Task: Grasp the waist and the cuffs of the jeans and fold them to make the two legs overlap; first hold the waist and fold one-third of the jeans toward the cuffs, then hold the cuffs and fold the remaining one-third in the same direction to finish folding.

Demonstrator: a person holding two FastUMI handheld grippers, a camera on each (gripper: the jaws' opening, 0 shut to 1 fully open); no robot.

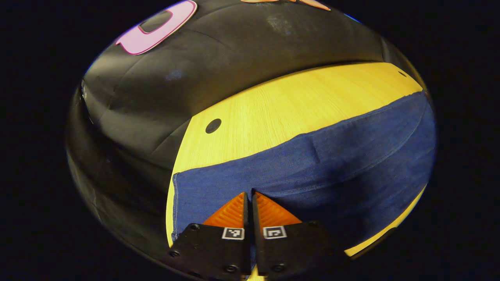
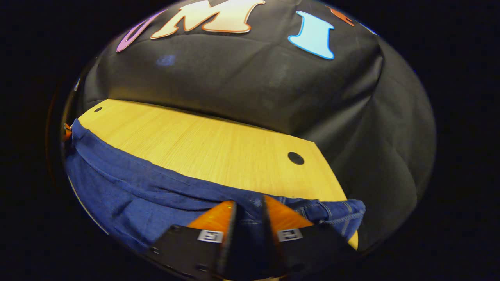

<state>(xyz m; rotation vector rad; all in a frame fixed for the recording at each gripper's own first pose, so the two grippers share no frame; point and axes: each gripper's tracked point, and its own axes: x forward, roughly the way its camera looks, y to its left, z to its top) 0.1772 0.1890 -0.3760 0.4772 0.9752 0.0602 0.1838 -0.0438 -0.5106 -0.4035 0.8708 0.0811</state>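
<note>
In the left gripper view, a black cloth booth wall (image 1: 234, 58) is recorded across the upper left, and a pale yellow wood-grain table top (image 1: 297, 101) with a small round dark hole (image 1: 213, 125) runs from centre to upper right. The dark blue denim jeans (image 1: 332, 164) are laid flat across the lower half, a hemmed edge at lower left. The left gripper (image 1: 250, 195) is seen at bottom centre, jaws clenched almost together over the denim; whether cloth is pinched cannot be told. In the right gripper view, the jeans fill the lower left, the stitched waist (image 2: 332, 212) at lower right. The right gripper (image 2: 249, 205) is seen at bottom centre, jaws slightly parted over the waist fabric.
</note>
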